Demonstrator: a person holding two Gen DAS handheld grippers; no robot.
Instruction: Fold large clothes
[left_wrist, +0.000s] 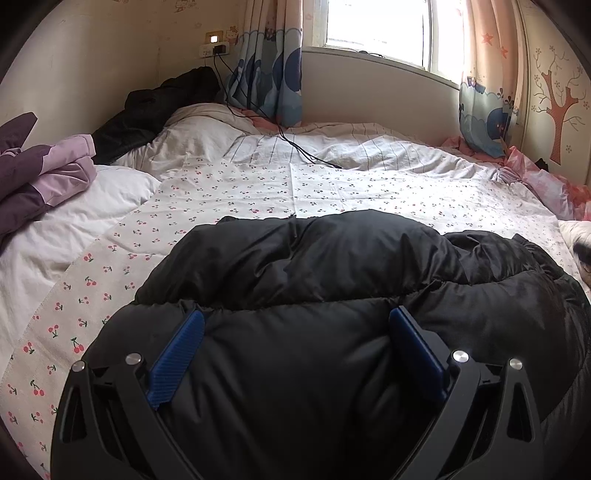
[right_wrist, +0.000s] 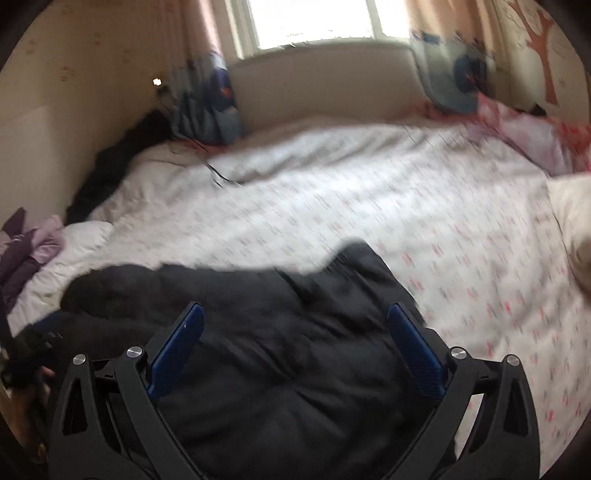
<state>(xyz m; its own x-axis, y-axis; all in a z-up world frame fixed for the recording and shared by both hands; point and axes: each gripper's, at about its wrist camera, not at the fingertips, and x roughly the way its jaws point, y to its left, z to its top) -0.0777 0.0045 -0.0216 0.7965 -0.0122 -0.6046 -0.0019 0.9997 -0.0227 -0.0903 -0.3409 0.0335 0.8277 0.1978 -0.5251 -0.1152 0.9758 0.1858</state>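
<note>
A black puffer jacket (left_wrist: 325, 280) lies bunched on the cherry-print bed cover (left_wrist: 236, 188). My left gripper (left_wrist: 295, 317) is open, and its blue fingers (left_wrist: 177, 354) straddle a puffy fold of the jacket, pressing down on it. In the blurred right wrist view the same black jacket (right_wrist: 280, 332) fills the lower middle. My right gripper (right_wrist: 295, 314) hangs open above it, blue fingers (right_wrist: 413, 350) wide apart with nothing pinched between them.
A purple and lilac garment (left_wrist: 40, 173) lies at the left on a white duvet (left_wrist: 74, 218). Another black garment (left_wrist: 147, 110) is piled by the far-left wall. A charger cable (left_wrist: 295, 147) trails across the bed. Pink bedding (left_wrist: 546, 184) and curtains (left_wrist: 266, 74) border the far side.
</note>
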